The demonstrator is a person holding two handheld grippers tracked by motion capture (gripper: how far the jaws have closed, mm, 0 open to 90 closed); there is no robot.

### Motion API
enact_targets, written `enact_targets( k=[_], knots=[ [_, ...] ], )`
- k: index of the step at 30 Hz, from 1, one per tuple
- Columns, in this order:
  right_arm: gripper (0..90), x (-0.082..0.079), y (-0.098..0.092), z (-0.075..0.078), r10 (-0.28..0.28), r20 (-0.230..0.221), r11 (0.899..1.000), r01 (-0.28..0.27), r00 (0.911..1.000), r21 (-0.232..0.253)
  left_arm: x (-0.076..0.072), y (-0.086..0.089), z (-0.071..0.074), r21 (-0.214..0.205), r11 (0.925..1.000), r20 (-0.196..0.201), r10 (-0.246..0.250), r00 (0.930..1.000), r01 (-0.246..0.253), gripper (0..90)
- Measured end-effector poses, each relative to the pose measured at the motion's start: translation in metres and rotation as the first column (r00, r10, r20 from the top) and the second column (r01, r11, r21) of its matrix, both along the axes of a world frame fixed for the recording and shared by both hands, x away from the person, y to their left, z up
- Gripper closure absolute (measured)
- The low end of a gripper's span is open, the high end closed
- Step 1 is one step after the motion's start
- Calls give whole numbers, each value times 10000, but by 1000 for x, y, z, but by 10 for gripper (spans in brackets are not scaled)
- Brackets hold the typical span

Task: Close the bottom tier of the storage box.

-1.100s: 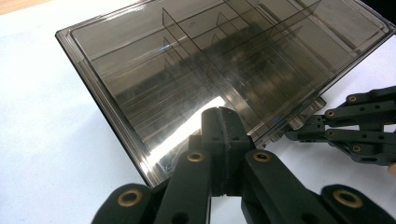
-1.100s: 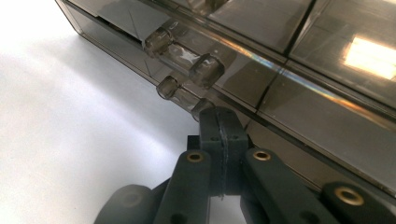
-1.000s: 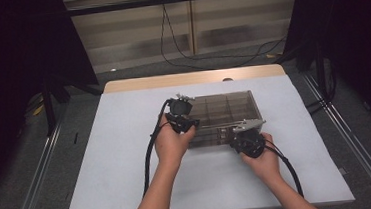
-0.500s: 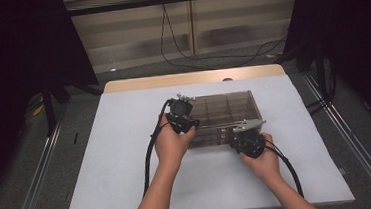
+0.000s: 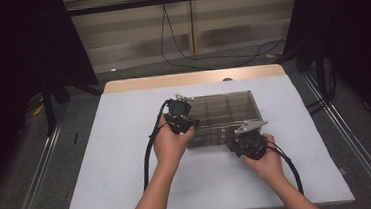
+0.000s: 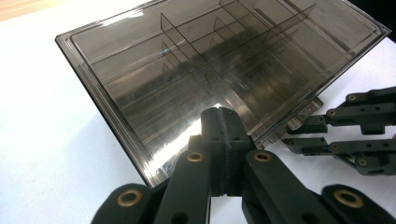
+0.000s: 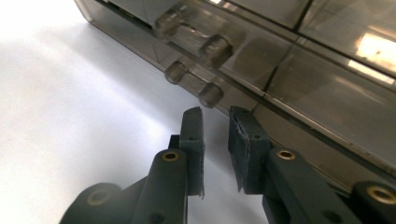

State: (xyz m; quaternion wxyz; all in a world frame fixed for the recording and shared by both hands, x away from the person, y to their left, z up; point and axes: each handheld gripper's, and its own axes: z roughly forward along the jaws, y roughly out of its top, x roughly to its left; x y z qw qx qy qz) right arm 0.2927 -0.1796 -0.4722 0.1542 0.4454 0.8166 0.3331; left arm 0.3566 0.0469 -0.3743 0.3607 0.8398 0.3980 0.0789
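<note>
Now the organizer box (image 5: 223, 117) lies between left tongs (image 5: 183, 116) and right tongs (image 5: 241, 135).

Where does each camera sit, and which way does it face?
High view: above the person's side, looking forward and down on the white table; both forearms, left hand-held gripper and right hand-held gripper at the smoky compartment box.
Left gripper view: rides the left hand-held gripper, shut jaws over the box lid.
Right gripper view: along slightly parted jaws, which have just been opening, toward the box's front latch.
Shared: the box and the table.
</note>
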Motion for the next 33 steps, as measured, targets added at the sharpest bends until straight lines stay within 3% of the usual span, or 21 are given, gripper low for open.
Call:
enact_targets(
  k=[5,11,20,24,30,33],
  knots=[
    [701,-2,0,1,103,-4,9999,-103,9999,45,1,1,0,-323,9995,-248,25,9997,-33,845],
    [619,-5,-3,3,103,-193,9998,-100,9998,151,0,1,1,-374,9992,-343,-136,9993,124,773],
    [518,-9,-6,8,127,-346,9992,-115,9993,370,-1,2,4,-593,9979,-790,-311,9964,264,630],
    [474,-9,-9,11,89,-392,9992,-73,9992,405,-3,4,5,-454,9981,-799,-442,9958,407,569],
    [415,-11,-10,11,21,-478,9992,-2,9989,394,-3,8,9,-715,9965,-721,-491,9962,440,476],
    [398,-12,-11,12,50,-499,9992,-31,9987,388,-2,9,9,-636,9972,-814,-441,9957,389,422]
  ],
)
